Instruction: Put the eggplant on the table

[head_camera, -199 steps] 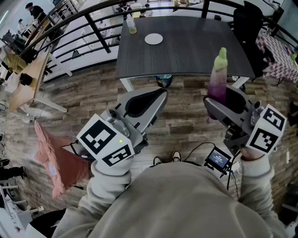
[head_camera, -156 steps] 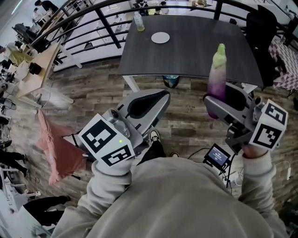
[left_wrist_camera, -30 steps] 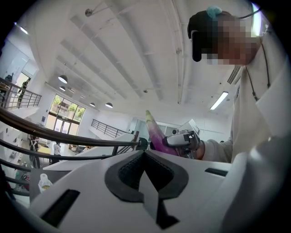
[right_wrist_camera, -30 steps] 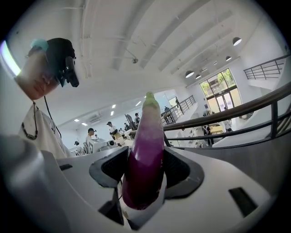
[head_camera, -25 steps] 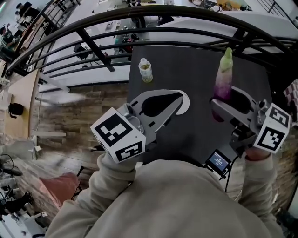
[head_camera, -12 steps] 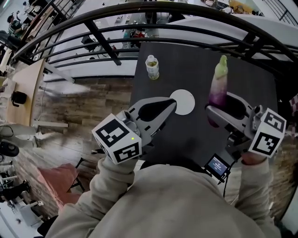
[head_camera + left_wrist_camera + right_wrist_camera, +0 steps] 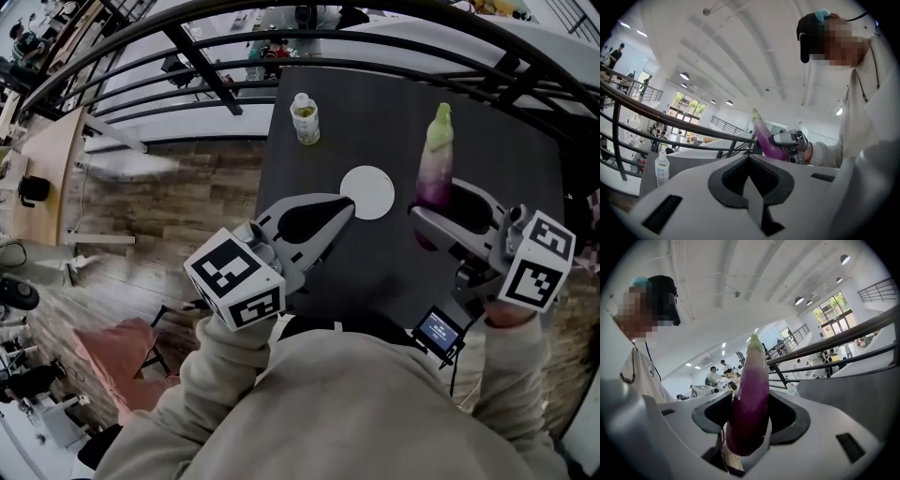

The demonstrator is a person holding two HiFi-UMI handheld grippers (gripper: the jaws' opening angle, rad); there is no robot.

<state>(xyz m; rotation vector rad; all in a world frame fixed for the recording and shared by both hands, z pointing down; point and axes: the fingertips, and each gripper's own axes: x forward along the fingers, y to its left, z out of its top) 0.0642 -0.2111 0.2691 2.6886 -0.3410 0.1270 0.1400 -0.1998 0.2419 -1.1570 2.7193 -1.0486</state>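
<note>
A purple eggplant (image 7: 433, 164) with a pale green top stands upright in my right gripper (image 7: 436, 197), which is shut on its lower part above the dark grey table (image 7: 506, 131). In the right gripper view the eggplant (image 7: 752, 376) fills the gap of that gripper (image 7: 750, 401), its jaws pressed to both sides. My left gripper (image 7: 345, 204) is shut and holds nothing, its tips just short of a white plate (image 7: 367, 192). Seen from the left gripper (image 7: 749, 157), the eggplant (image 7: 764, 138) rises beyond its closed tips.
A small bottle (image 7: 305, 119) stands on the table's far left part, also seen as the bottle (image 7: 661, 166). A black railing (image 7: 206, 66) curves round the table's far side. A pink cloth (image 7: 112, 361) lies on the wooden floor at the left. A small screen (image 7: 438, 331) hangs below my right hand.
Both grippers have sunk a little toward the table. The white plate, partly covered by the left gripper before, now shows whole past its tips. The eggplant stays upright in the right gripper.
</note>
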